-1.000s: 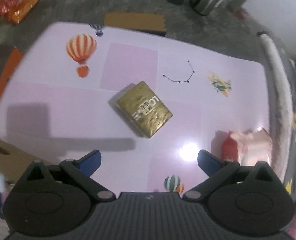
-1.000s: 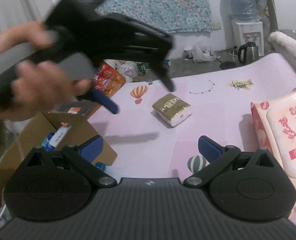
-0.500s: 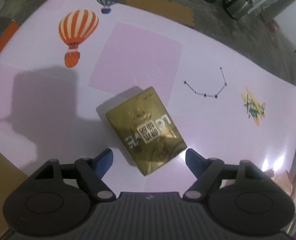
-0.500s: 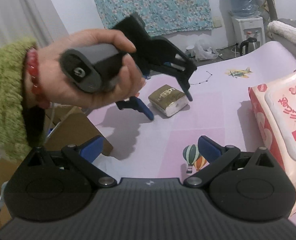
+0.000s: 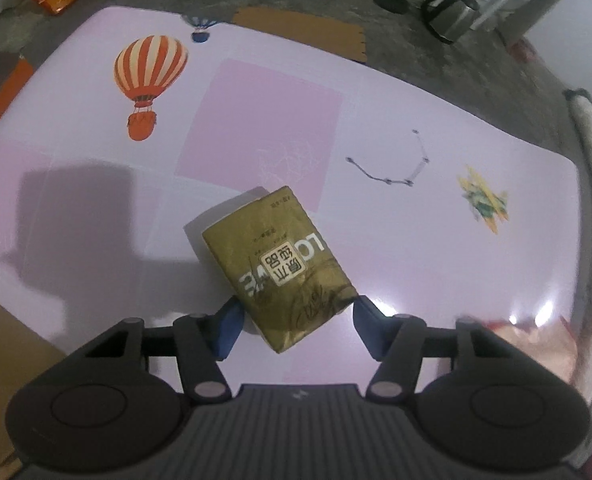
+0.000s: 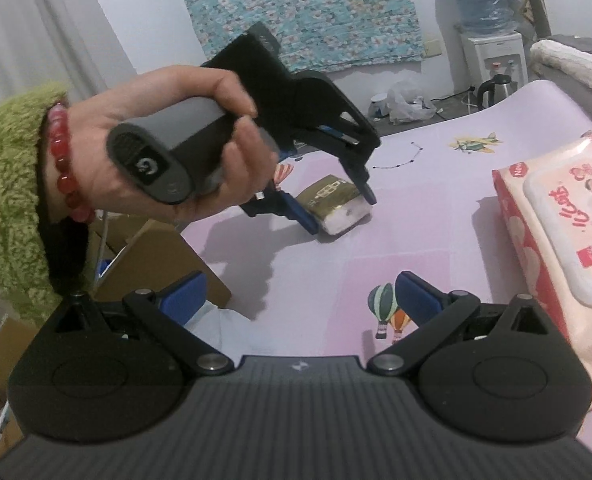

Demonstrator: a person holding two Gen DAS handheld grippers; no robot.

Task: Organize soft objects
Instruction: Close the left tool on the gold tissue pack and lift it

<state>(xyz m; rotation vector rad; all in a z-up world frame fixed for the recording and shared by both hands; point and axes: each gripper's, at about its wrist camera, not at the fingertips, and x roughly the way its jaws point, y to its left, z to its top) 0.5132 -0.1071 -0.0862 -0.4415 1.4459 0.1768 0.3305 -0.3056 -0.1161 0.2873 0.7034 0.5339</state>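
A person's left gripper (image 5: 294, 322) pointed almost straight down over a gold tissue pack (image 5: 279, 266) on a pink mat (image 5: 436, 248), its jaws closing with the pack's near end between them. The pads (image 5: 227, 326) flanked the pack at about 7 and 5 o'clock of its face; whether they pressed on it yet could not be told, so the pack looked bracketed rather than held. In the right wrist view the pack lay flat near the mat's middle, at about 12 o'clock from the right gripper (image 6: 300, 298), whose jaws stood released and empty over the mat. A wipes pack (image 6: 556, 236) rested at about 2 o'clock of that gripper, well apart from the tissues. The pack sat skewed to the jaws, so a clean grasp probably called for pads meeting its long sides squarely and a gentle squeeze, since the soft wrapper would likely buckle or twist out if pinched at one corner.
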